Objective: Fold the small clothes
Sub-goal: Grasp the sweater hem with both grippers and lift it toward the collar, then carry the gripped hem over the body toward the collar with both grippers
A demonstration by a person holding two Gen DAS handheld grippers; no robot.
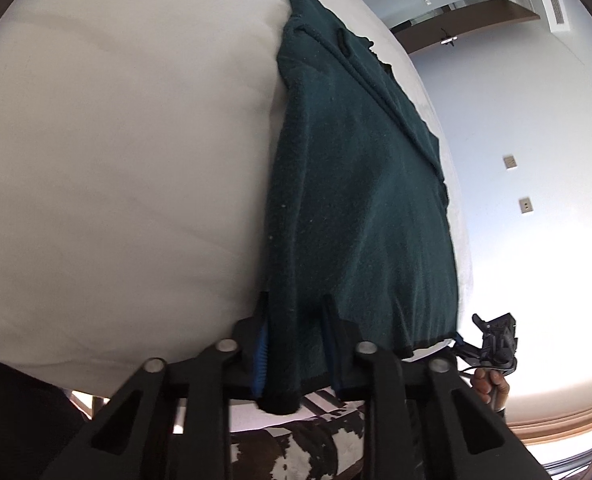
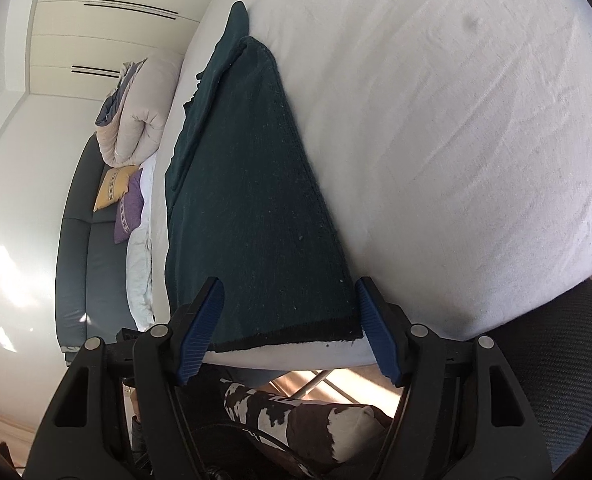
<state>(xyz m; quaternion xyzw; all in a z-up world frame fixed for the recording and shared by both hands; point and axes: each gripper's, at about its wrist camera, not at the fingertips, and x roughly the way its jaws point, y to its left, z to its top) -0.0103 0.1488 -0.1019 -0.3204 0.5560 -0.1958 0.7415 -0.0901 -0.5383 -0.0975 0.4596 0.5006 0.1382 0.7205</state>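
White bed sheet (image 2: 456, 120), rolled duvet (image 2: 135, 120), dark sofa (image 2: 75, 240), yellow and purple cushions (image 2: 113, 188)

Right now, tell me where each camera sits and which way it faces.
Left wrist: on the left tool, looking along the dark green garment on the white bed; its fingers pinch the hem; a hand shows at right.
Right wrist: on the right tool, facing the garment; open fingers straddle its hem.
Shared: garment, bed.
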